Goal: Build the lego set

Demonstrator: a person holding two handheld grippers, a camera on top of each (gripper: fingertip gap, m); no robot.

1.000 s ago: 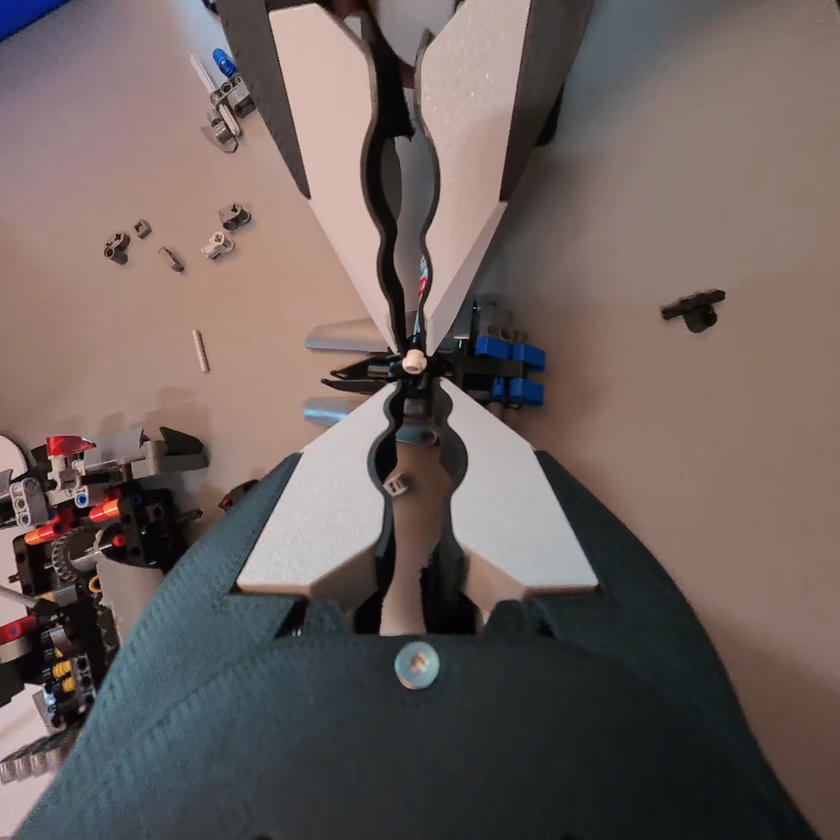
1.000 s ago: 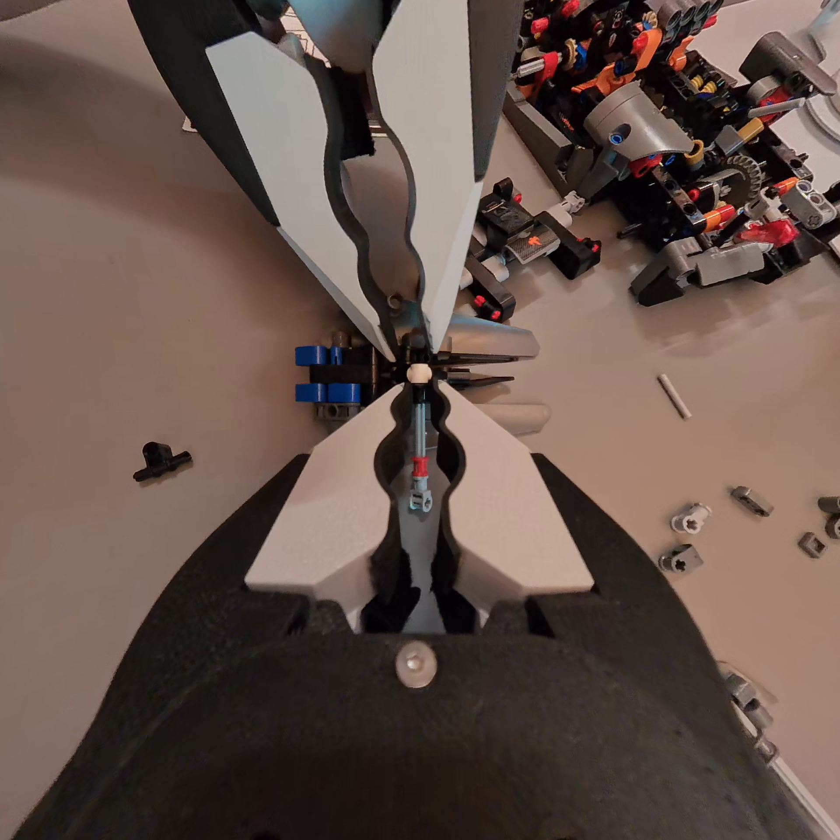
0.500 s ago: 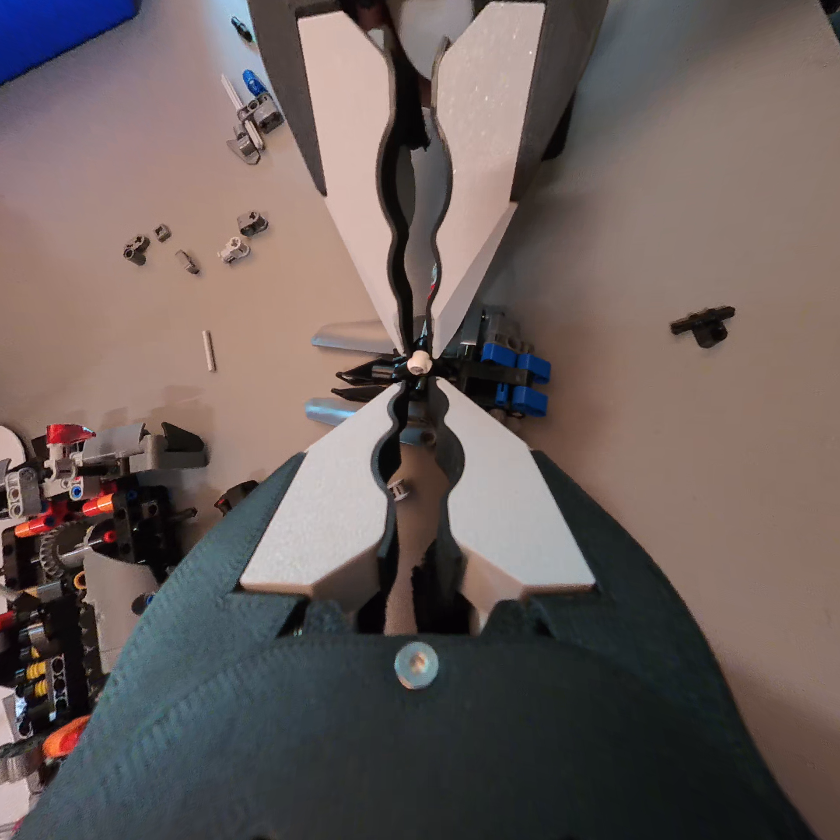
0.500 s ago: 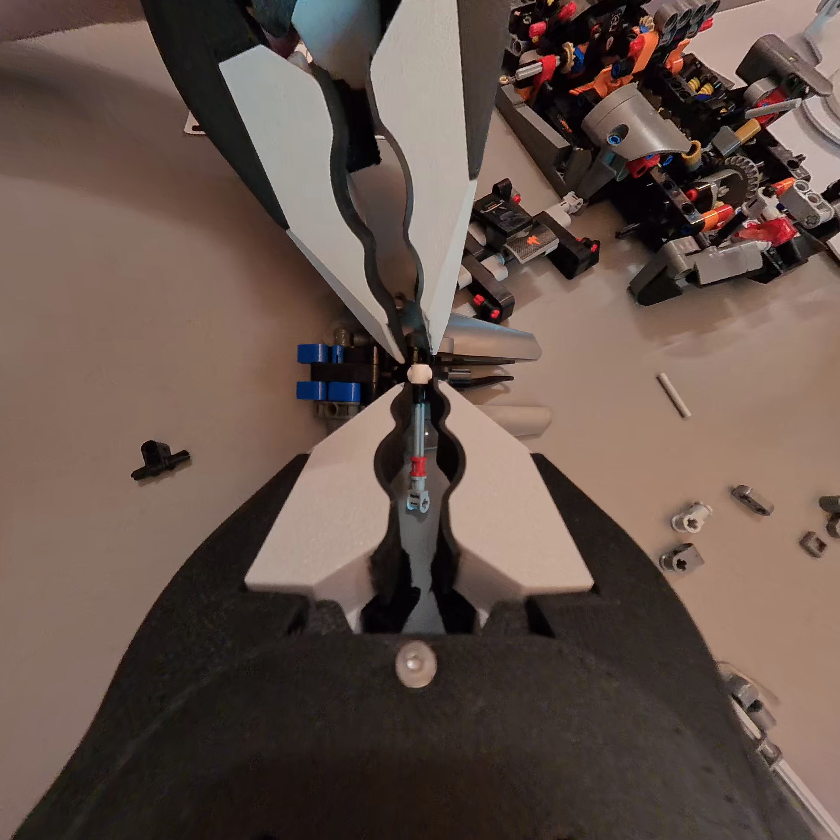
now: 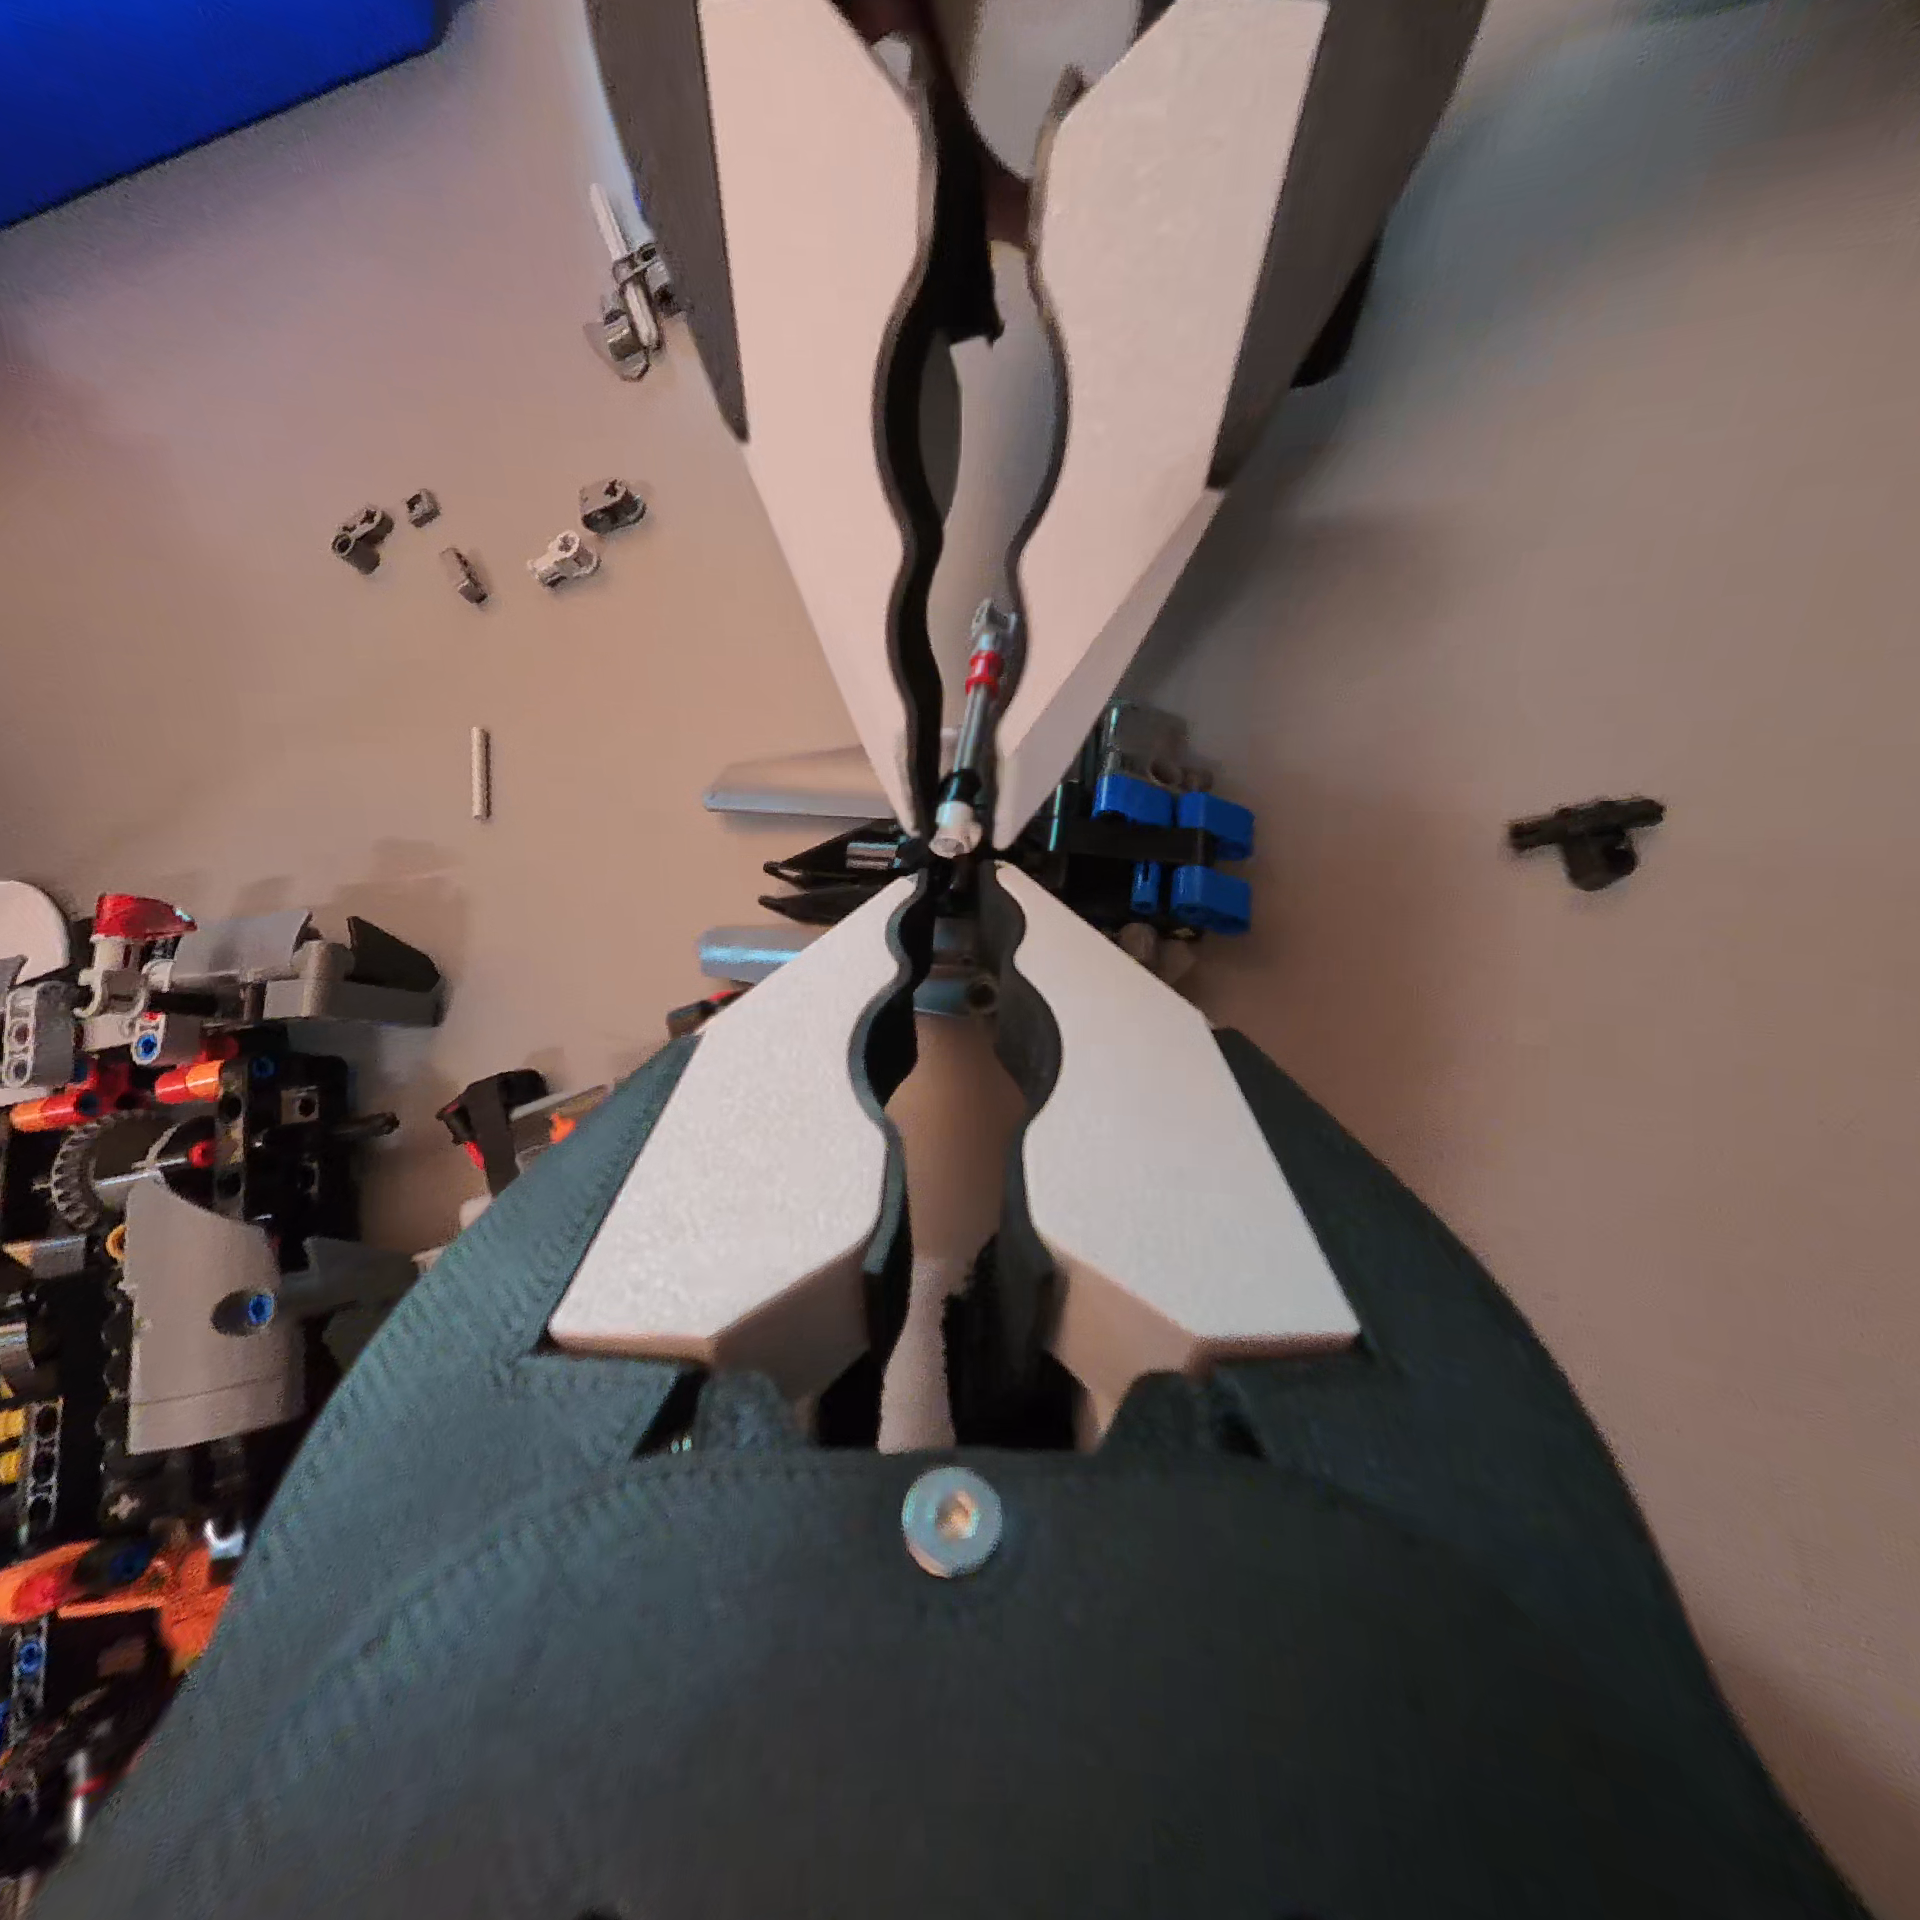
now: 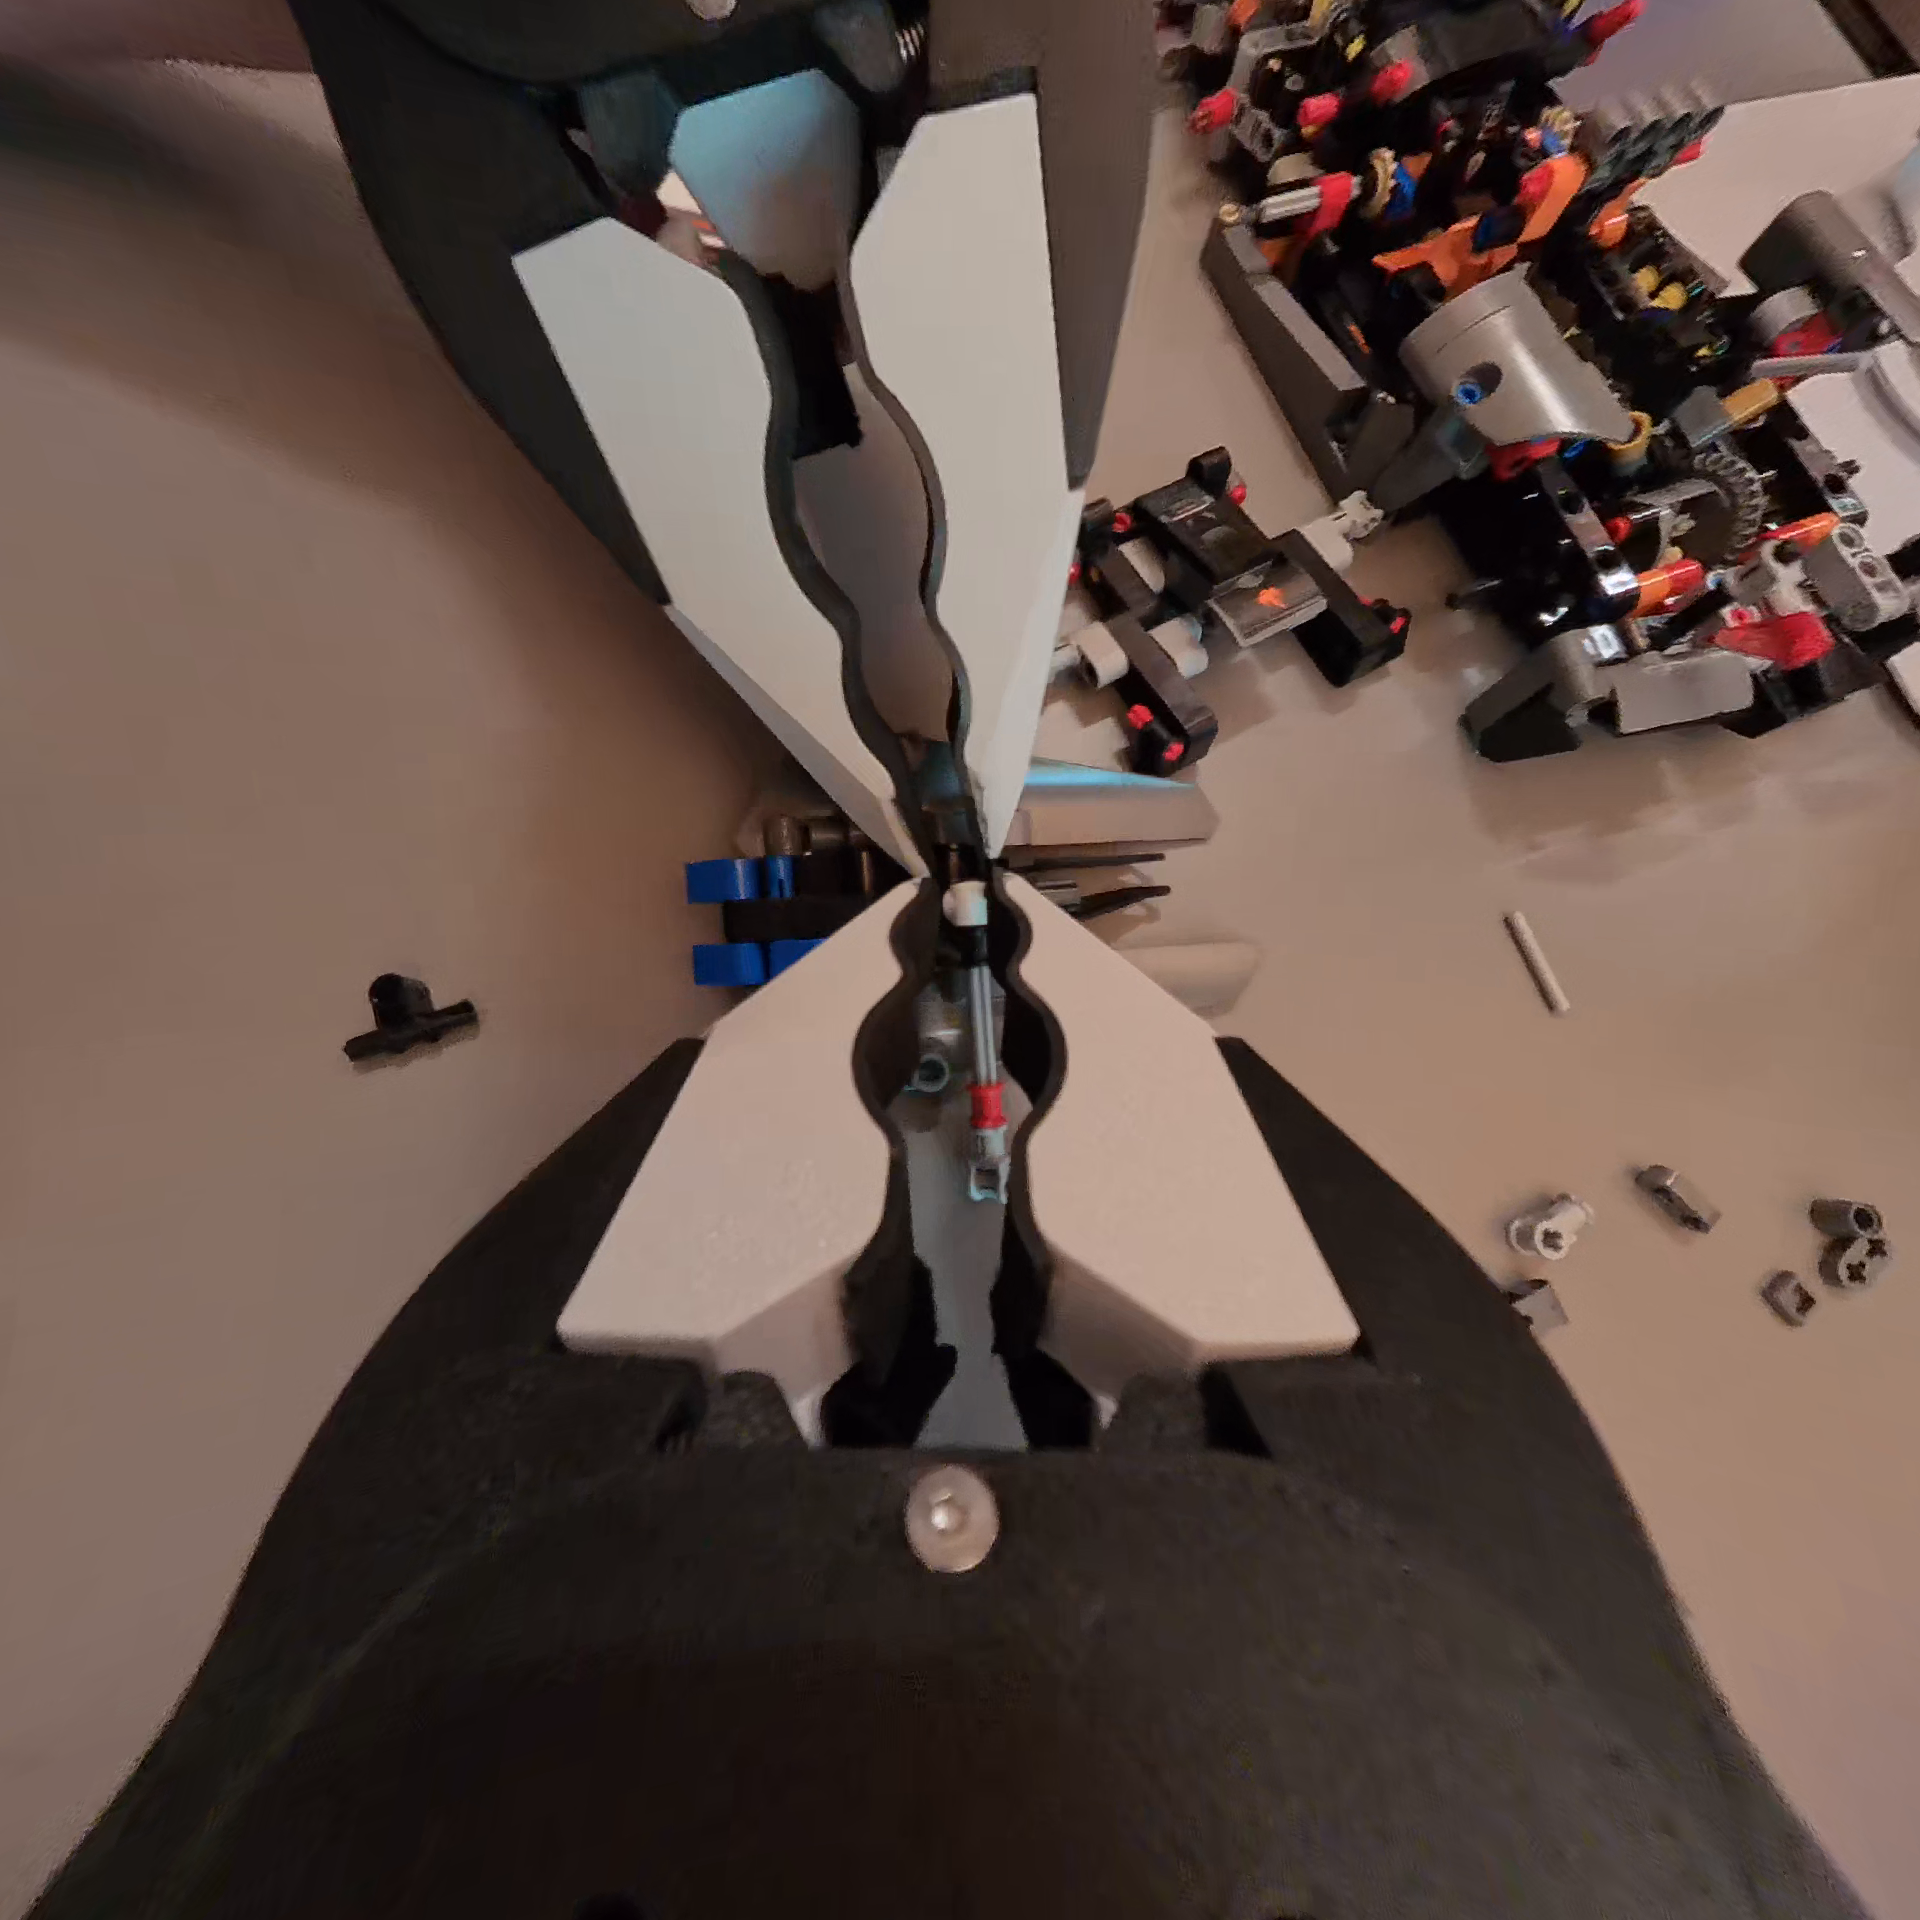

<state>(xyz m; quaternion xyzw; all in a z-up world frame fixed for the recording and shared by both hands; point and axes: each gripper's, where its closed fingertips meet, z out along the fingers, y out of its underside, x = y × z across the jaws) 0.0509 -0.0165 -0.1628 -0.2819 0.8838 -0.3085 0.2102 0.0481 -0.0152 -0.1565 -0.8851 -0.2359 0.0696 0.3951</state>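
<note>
The grey axle with red bush (image 6: 982,1081) now tilts more than a second ago, clamped in the right gripper (image 6: 961,894). The left gripper (image 5: 951,883), pinched narrow, grips the blue-and-black lego subassembly (image 5: 1143,852) at twelve o'clock; the large model (image 6: 1558,364) lies at two.

A small sub-assembly (image 5: 1049,862) of black beams, blue connectors (image 5: 1195,862) and grey panels is seen at mid-frame in the left wrist view, with black pointed pieces at its left. A thin grey rod (image 6: 982,1023) with a red collar and a white tip (image 6: 964,902) is joined to it. The large multicoloured model (image 6: 1621,436) is placed far right in the right wrist view, with a smaller black section (image 6: 1236,603) beside it. Loose grey connectors (image 5: 488,535), a white axle (image 5: 479,771) and a black pin piece (image 5: 1587,836) are scattered on the table.
</note>
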